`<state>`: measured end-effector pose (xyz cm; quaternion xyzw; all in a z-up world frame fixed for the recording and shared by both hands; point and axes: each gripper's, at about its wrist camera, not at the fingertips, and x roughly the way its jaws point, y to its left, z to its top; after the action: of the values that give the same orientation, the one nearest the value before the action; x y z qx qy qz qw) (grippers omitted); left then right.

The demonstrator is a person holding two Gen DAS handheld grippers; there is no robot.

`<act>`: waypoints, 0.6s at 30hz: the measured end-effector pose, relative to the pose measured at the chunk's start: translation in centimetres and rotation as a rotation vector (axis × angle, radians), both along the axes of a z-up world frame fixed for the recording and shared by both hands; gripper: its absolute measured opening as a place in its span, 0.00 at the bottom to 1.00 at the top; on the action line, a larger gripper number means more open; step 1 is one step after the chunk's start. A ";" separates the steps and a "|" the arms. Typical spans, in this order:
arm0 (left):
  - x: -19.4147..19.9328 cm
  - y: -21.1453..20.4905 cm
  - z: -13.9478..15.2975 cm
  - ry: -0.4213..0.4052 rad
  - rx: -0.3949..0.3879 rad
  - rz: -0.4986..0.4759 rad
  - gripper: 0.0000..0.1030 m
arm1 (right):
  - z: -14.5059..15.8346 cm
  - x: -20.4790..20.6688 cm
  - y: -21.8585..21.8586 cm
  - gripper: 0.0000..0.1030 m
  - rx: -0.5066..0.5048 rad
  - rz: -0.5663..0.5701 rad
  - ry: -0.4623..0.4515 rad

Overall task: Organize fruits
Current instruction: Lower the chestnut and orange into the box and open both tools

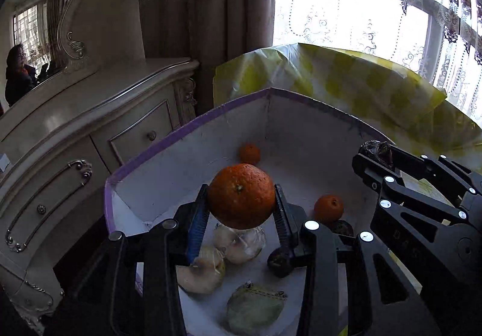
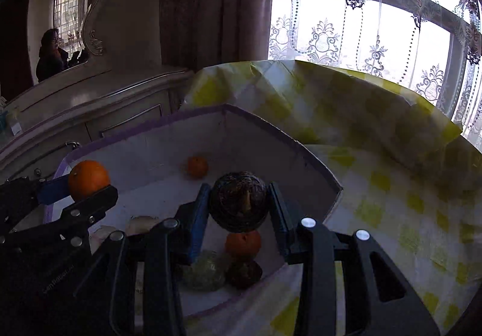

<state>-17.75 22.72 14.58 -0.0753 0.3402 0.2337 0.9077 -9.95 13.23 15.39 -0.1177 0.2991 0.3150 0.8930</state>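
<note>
My left gripper (image 1: 241, 197) is shut on a large orange (image 1: 241, 196) and holds it above a white box with a purple rim (image 1: 186, 131). It also shows in the right wrist view (image 2: 87, 182) at the left. My right gripper (image 2: 239, 206) is shut on a dark wrinkled round fruit (image 2: 239, 205), also over the box (image 2: 144, 125); it shows at the right of the left wrist view (image 1: 376, 152). In the box lie two small oranges (image 1: 249, 153) (image 1: 329, 208), pale wrapped fruits (image 1: 239, 242), a green fruit (image 1: 254, 309) and a dark fruit (image 1: 280, 262).
The box sits on a table with a yellow-and-white checked cloth (image 2: 391, 200). An ornate cream dresser (image 1: 90, 140) with a mirror stands to the left. Curtains (image 1: 211, 4) and a bright window (image 2: 361, 34) are behind.
</note>
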 end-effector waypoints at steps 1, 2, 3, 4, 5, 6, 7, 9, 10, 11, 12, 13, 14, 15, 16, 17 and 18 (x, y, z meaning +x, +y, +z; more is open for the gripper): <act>0.2 0.6 -0.2 0.027 -0.003 0.005 0.38 | -0.1 0.4 0.7 0.38 -0.024 0.010 0.014; 0.6 1.3 -0.4 0.056 -0.016 0.000 0.38 | -0.2 0.9 1.5 0.38 -0.057 0.021 0.038; 0.8 2.1 -0.7 0.079 -0.043 -0.005 0.38 | -0.4 1.4 2.2 0.38 -0.085 0.039 0.077; 0.9 2.7 -0.9 0.096 -0.062 -0.004 0.38 | -0.6 1.8 2.8 0.38 -0.099 0.053 0.116; 1.1 3.2 -0.9 0.116 -0.064 -0.004 0.38 | -0.9 2.2 3.4 0.38 -0.124 0.064 0.152; 1.3 3.5 -1.0 0.134 -0.069 -0.010 0.38 | -1.3 2.6 4.0 0.38 -0.156 0.073 0.186; 1.4 4.0 -1.1 0.152 -0.089 -0.023 0.39 | -1.7 2.9 4.6 0.38 -0.184 0.084 0.224; 1.7 4.8 -1.6 0.187 -0.140 -0.049 0.39 | -2.5 3.6 5.3 0.38 -0.220 0.096 0.297; 1.8 5.1 -1.7 0.203 -0.154 -0.056 0.39 | -2.7 3.8 5.7 0.38 -0.242 0.103 0.320; 1.9 5.3 -1.9 0.221 -0.165 -0.063 0.39 | -2.9 3.9 6.1 0.38 -0.267 0.113 0.334; 2.0 5.5 -2.2 0.242 -0.181 -0.072 0.39 | -3.1 4.0 6.6 0.38 -0.290 0.124 0.349; 2.1 5.7 -2.6 0.264 -0.206 -0.083 0.39 | -3.4 4.1 6.9 0.39 -0.309 0.135 0.369; 2.2 6.0 -2.9 0.281 -0.237 -0.094 0.39 | -3.6 4.1 7.3 0.39 -0.331 0.144 0.387; 2.2 6.2 -3.2 0.293 -0.263 -0.104 0.39 | -3.9 4.2 7.6 0.39 -0.352 0.151 0.402; 2.3 6.3 -3.4 0.304 -0.275 -0.110 0.39 | -4.1 4.3 7.9 0.41 -0.369 0.153 0.416; 2.4 6.3 -3.6 0.318 -0.273 -0.110 0.39 | -4.2 4.5 8.2 0.51 -0.382 0.153 0.429; 2.4 6.3 -3.7 0.324 -0.271 -0.105 0.43 | -4.4 4.5 8.5 0.58 -0.400 0.157 0.440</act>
<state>-15.37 29.04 10.89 -0.1401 0.5136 0.1472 0.8337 -5.42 21.69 11.02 -0.2428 0.5313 0.3357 0.7390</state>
